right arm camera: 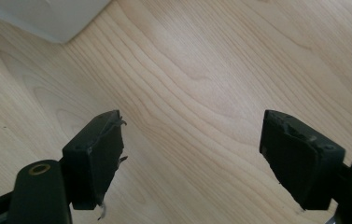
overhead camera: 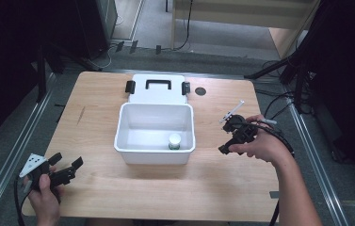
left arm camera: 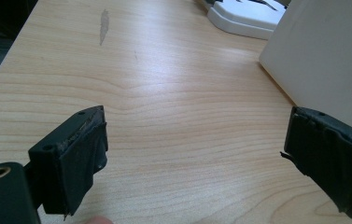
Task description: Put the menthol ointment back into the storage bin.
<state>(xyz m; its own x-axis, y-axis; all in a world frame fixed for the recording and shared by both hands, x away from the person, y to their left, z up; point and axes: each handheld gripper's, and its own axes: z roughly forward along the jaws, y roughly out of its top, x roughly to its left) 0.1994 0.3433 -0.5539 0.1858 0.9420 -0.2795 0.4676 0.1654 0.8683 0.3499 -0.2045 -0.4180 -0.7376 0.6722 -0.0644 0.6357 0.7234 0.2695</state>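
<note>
The white bin [overhead camera: 155, 133] is sitting in the middle of the wooden worktop [overhead camera: 104, 183], open at the top, and a small white bottle with a green label [overhead camera: 174, 141] is standing upright inside it, tucked against the near wall towards the right-hand corner. Behind the bin, its white lid [overhead camera: 157, 89] is lying flat on the worktop, black handle and two black latches facing up, its near edge just at the bin's far rim.

Over on the right, the right gripper [overhead camera: 224, 149] is hanging above bare wood just beside the bin's right wall, held in the person's right hand [overhead camera: 260, 146], cable trailing away behind the wrist. In the right gripper view [right arm camera: 192, 154] its jaws are standing wide apart with nothing but wood grain between them, and a corner of the bin is peeking in at the upper left.

Down at the near left corner, the left gripper [overhead camera: 67, 162] is resting low over the worktop in the left hand [overhead camera: 43, 193], grey three-cornered plate on top, well apart from the bin. The left gripper view [left arm camera: 194, 154] is showing those jaws spread wide as well, empty, with the bin's white wall rising just beyond the right jaw and the lid lying farther off at the top.
</note>
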